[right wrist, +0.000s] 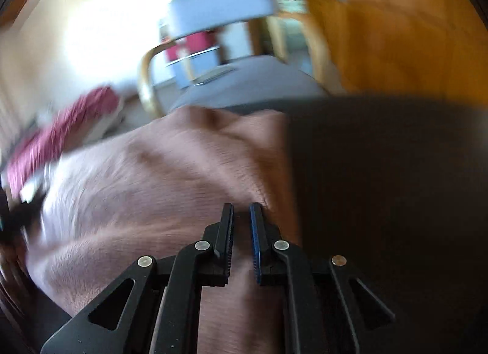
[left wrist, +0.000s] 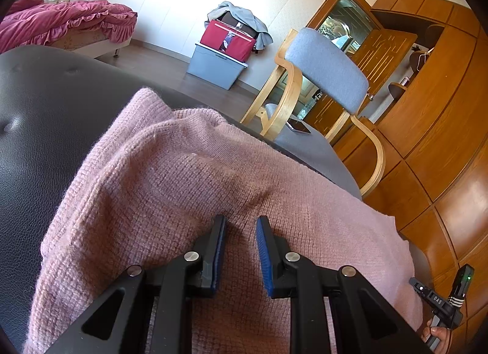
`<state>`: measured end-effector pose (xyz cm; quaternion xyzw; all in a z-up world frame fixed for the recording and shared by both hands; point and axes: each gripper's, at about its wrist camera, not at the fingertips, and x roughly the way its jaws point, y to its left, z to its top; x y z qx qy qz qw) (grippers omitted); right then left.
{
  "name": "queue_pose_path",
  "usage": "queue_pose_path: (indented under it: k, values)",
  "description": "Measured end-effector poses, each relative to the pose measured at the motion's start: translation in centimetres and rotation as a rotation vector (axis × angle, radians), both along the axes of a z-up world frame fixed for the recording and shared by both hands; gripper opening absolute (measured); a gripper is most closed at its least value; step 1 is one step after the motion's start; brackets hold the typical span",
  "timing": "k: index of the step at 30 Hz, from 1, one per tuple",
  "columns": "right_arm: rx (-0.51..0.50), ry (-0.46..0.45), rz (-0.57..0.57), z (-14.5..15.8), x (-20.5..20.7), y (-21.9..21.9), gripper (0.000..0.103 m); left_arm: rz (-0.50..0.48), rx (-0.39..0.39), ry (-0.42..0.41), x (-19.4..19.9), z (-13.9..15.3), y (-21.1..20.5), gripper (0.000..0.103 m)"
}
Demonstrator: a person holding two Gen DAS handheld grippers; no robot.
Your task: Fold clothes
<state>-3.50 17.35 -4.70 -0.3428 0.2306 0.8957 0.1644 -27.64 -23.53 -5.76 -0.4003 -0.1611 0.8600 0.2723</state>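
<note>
Pink knit sweater [left wrist: 189, 177] spread and rumpled over a black padded leather surface [left wrist: 33, 140], filling the space under and ahead of both tools. Left gripper [left wrist: 241, 223] poised low over the knit, jaws parted with a clear gap and pink fabric showing between the blue-lined pads [left wrist: 263, 250], nothing pinched; whether the tips touch the cloth, hard to tell. Ahead of it and to its left, a raised fold of the sweater near the surface's far edge; bare black leather further left. Beyond the fold, ahead and to the right, a wooden chair with grey cushions [left wrist: 326, 73], a dark flat device [left wrist: 299, 126] lying on its seat. Further ahead, against the wall, a grey bin [left wrist: 213, 67] with a red bag [left wrist: 228, 40] on top and grey cloth draped over it; far ahead-left, a bed with a crimson ruffled cover [left wrist: 64, 21]; to the right, wooden cabinets [left wrist: 427, 110]. At the lower right edge of the left view, the other tool's handle in a hand [left wrist: 436, 334]. Right gripper [right wrist: 242, 210], in a heavily motion-blurred view, jaws narrowed to a slim gap with sweater [right wrist: 158, 177] fabric visible between them near the garment's right edge; actual clamping not certain. Bare black surface [right wrist: 381, 186] directly to its right, the blurred chair [right wrist: 219, 9] ahead.
</note>
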Motion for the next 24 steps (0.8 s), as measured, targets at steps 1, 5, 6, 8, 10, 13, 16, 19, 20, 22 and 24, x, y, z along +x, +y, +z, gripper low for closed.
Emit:
queue_pose_path:
  k: [1,5,6,8,10,13,16,19,20,22,24]
  values:
    - [-0.004,-0.002,0.003,0.0,-0.2,0.1,0.008,-0.001,0.003,0.000,0.0,0.0,-0.1,0.021]
    - [0.149,-0.035,0.054,1.6,-1.1,-3.2,0.013,0.002,-0.026,0.028,0.6,0.8,0.2,0.021]
    - [0.159,-0.011,0.088,2.1,-1.2,-4.3,0.013,0.005,-0.046,0.044,1.0,1.2,0.3,0.021]
    - [0.156,0.045,0.190,3.0,-1.5,-6.9,0.014,-0.015,-0.087,0.091,2.4,2.1,1.0,0.021]
    - [0.159,0.065,0.287,3.3,-1.8,-9.5,0.015,-0.087,-0.137,0.169,5.2,3.4,2.4,0.021]
    - [0.173,0.059,0.411,3.1,-1.9,-13.1,0.022,-0.190,-0.221,0.231,8.8,3.8,4.5,0.021]
    - [0.218,-0.005,0.499,1.9,-1.6,-15.8,0.027,-0.285,-0.324,0.223,11.3,2.9,6.0,0.021]
    - [0.291,-0.097,0.552,0.4,-0.4,-16.8,0.027,-0.305,-0.386,0.162,12.1,2.0,5.5,0.021]
    - [0.317,-0.101,0.564,0.1,0.2,-16.9,0.028,-0.301,-0.381,0.145,12.2,1.8,4.9,0.021]
    - [0.315,-0.101,0.560,0.0,1.5,-16.6,0.029,-0.289,-0.358,0.116,12.2,1.6,3.5,0.021]
    - [0.291,-0.093,0.545,0.0,1.7,-16.0,0.029,-0.271,-0.352,0.102,12.4,1.5,2.3,0.021]
